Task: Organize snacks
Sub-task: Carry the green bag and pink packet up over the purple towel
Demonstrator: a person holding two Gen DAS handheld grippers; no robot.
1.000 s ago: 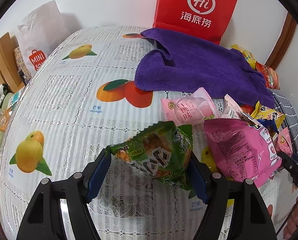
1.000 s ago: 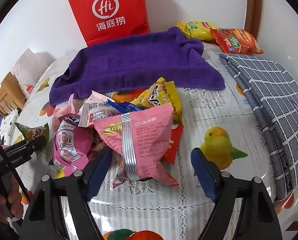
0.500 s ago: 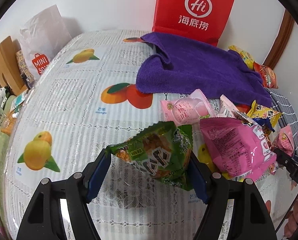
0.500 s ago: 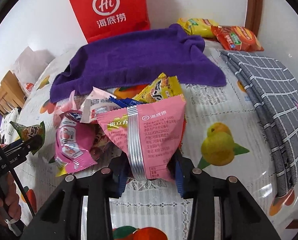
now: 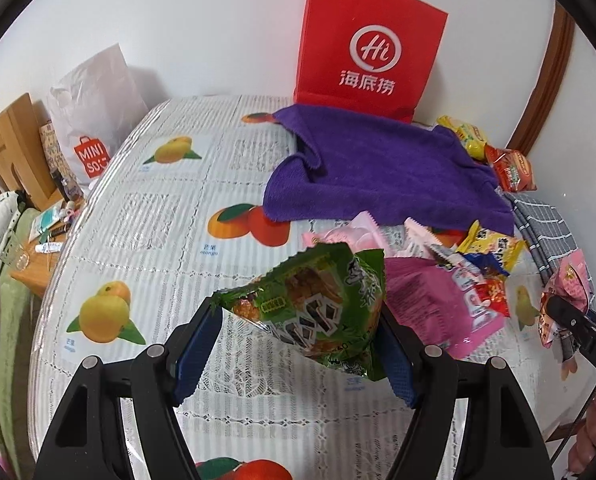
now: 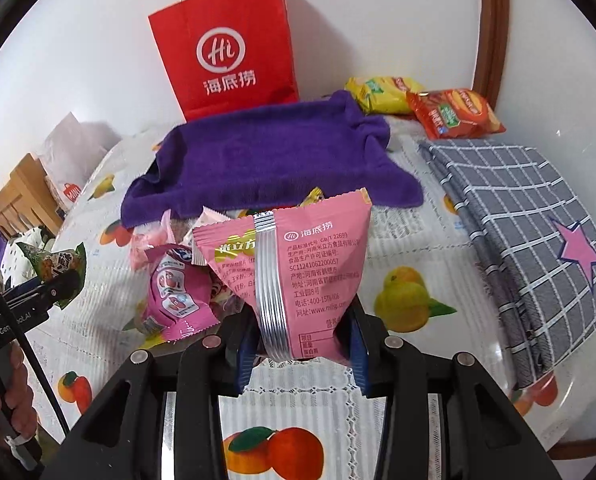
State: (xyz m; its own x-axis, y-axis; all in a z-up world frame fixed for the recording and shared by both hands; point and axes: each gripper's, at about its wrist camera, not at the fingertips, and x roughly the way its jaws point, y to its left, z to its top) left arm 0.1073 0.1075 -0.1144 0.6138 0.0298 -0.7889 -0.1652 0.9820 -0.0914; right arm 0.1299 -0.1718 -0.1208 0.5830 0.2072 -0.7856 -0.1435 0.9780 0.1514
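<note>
Left wrist view: left gripper (image 5: 294, 350) clamps green snack packet (image 5: 317, 312); right gripper (image 6: 301, 350) pinches pink snack packet (image 6: 294, 264) above bench (image 6: 413, 240).

left gripper (image 5: 294, 344) fingers clamp a green snack packet (image 5: 317, 312) above the fruit-print tablecloth (image 5: 138, 240).

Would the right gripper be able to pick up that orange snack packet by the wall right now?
Probably not as things stand: the right gripper is already shut on the pink snack packet, so it has no free jaws. The orange packet lies uncovered beside the purple towel, with nothing on top.
</note>
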